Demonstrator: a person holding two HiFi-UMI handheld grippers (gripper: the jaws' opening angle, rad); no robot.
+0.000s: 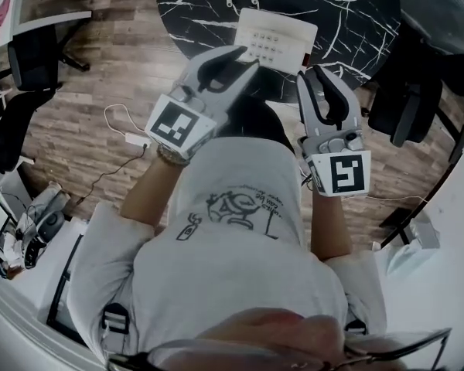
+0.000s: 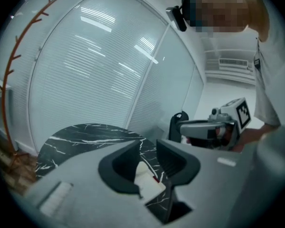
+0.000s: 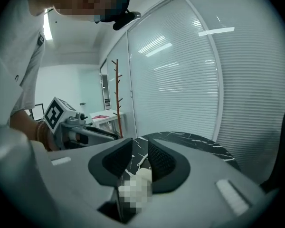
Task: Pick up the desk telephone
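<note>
On the table (image 1: 356, 14): white desk telephone (image 1: 272, 41), rows of small buttons, at the near edge.
Left gripper (image 1: 236, 64): jaws slightly spread, empty, at its near-left corner.
Right gripper (image 1: 319, 79): jaws slightly spread, empty.

The desk telephone (image 1: 272, 41), just ahead of the left gripper (image 1: 230, 62), is white, with rows of small grey keys. The round table (image 1: 356, 14) under it is black marble with thin white veins. The left gripper and the right gripper (image 1: 323, 79) are both light grey with black jaw pads. Behind the jaws each has a marker cube (image 1: 175, 124) with a black square pattern on white. The floor (image 1: 100, 76), to the left of the left gripper, is brown wood planks (some warmer, some greyer). Far beyond the right gripper, the coat stand (image 3: 116, 89) is red-brown.
</note>
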